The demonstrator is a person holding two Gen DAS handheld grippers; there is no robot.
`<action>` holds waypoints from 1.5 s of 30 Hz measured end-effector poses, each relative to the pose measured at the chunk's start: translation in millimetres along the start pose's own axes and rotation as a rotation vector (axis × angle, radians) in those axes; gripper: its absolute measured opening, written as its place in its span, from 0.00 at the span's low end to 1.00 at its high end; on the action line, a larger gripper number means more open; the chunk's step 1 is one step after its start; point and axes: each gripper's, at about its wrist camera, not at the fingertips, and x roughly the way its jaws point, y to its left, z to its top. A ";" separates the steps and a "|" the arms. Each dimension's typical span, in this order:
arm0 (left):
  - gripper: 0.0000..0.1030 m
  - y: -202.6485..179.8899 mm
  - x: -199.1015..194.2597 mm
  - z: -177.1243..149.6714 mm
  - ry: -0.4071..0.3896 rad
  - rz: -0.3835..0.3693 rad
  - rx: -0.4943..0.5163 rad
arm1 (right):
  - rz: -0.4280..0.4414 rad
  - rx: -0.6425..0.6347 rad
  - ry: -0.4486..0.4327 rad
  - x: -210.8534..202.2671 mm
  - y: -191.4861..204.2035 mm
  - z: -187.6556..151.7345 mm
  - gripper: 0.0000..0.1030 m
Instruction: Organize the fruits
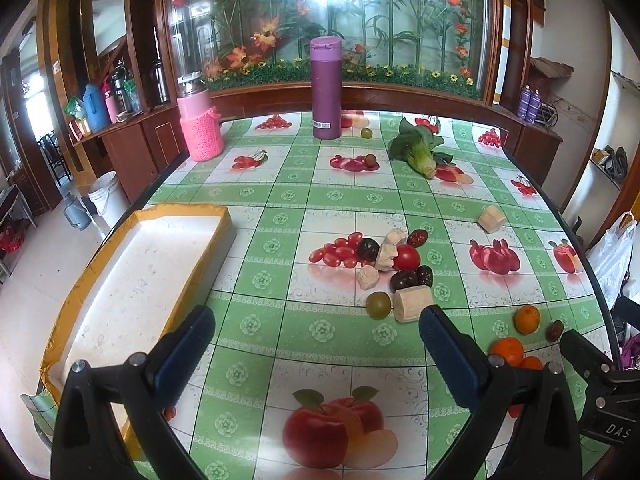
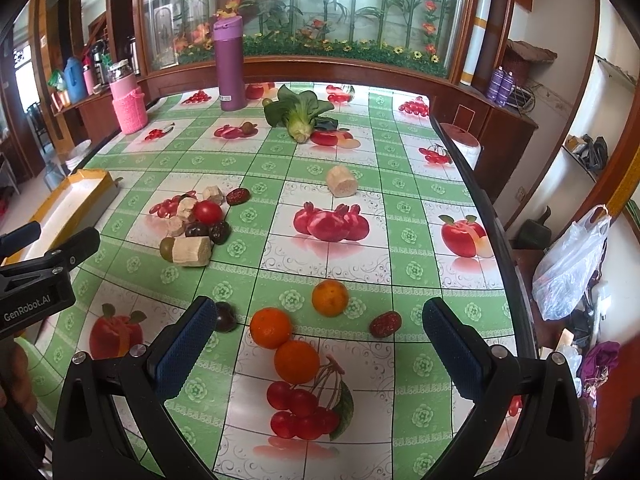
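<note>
Right gripper [image 2: 316,334] spread wide and empty over three oranges [image 2: 271,327] near the surface [image 2: 400,208] edge, left gripper [image 1: 318,340] equally wide and empty beside the foam tray [image 1: 132,280], apparently readied for sorting.

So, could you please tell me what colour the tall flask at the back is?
The flask is purple with a lighter lilac lid, clearest in the left wrist view.
</note>
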 end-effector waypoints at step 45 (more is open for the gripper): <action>1.00 20.5 18.4 0.6 0.043 0.057 0.002 | 0.073 -0.104 0.119 25.1 -13.6 -16.4 1.00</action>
